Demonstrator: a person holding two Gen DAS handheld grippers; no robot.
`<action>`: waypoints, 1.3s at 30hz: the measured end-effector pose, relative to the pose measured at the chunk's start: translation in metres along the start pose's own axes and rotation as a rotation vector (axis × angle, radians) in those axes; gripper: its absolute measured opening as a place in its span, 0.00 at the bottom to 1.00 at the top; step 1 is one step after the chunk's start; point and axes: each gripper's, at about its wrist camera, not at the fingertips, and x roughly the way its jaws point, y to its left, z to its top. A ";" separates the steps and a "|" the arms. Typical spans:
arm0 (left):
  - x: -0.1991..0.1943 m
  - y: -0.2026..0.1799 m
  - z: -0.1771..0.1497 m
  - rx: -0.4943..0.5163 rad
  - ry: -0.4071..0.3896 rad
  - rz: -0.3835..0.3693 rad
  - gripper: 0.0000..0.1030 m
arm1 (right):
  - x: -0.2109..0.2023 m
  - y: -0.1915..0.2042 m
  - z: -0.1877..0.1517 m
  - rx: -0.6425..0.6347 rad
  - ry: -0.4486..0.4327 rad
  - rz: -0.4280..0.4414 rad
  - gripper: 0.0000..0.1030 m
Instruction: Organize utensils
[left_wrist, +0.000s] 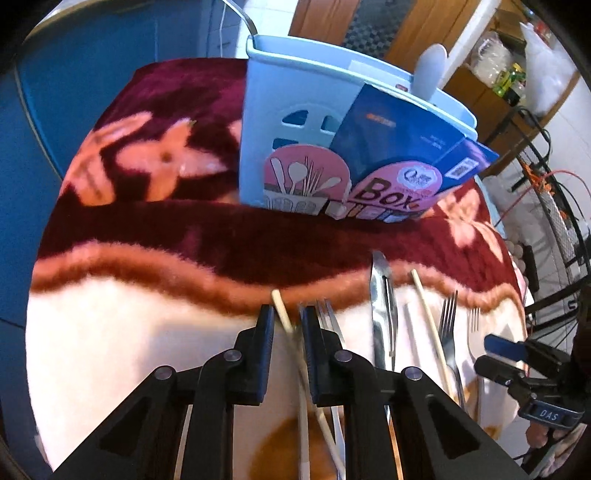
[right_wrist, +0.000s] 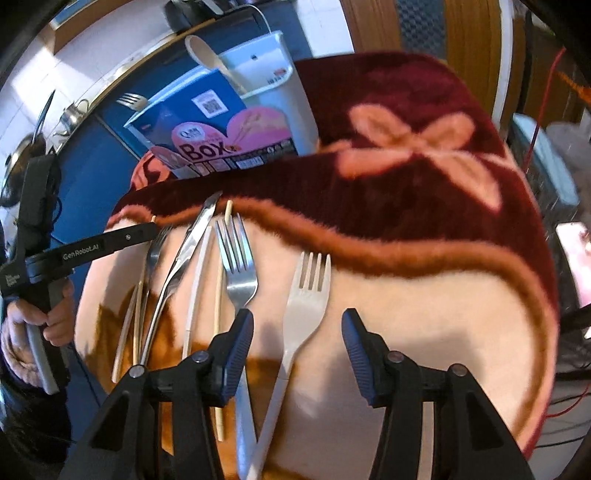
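A pale blue utensil box (left_wrist: 266, 122) with a pink "Box" label stands at the back of the blanket; it also shows in the right wrist view (right_wrist: 291, 96) with a wooden spoon (right_wrist: 210, 59) in it. My left gripper (left_wrist: 287, 321) is nearly shut around a wooden chopstick (left_wrist: 282, 310). Beside it lie a steel knife (left_wrist: 380, 295), another chopstick (left_wrist: 428, 314) and steel forks (left_wrist: 448, 325). My right gripper (right_wrist: 297, 332) is open over a white plastic fork (right_wrist: 306, 299). A steel fork (right_wrist: 236, 258) lies left of it.
A maroon and cream floral blanket (left_wrist: 147, 266) covers the table. A white plastic knife (right_wrist: 197, 280) and a steel knife (right_wrist: 184, 251) lie among the utensils. A blue cabinet (left_wrist: 92, 74) stands behind, a wire rack (left_wrist: 554, 206) at the right.
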 end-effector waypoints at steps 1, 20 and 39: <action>0.000 0.000 0.000 -0.002 -0.002 -0.001 0.15 | 0.003 -0.001 0.001 0.010 0.008 0.008 0.51; -0.053 -0.001 -0.013 0.016 -0.183 -0.080 0.04 | -0.007 -0.009 0.012 0.032 -0.086 0.048 0.04; -0.143 -0.024 -0.003 0.076 -0.580 -0.102 0.04 | -0.081 0.036 0.006 -0.116 -0.573 -0.001 0.03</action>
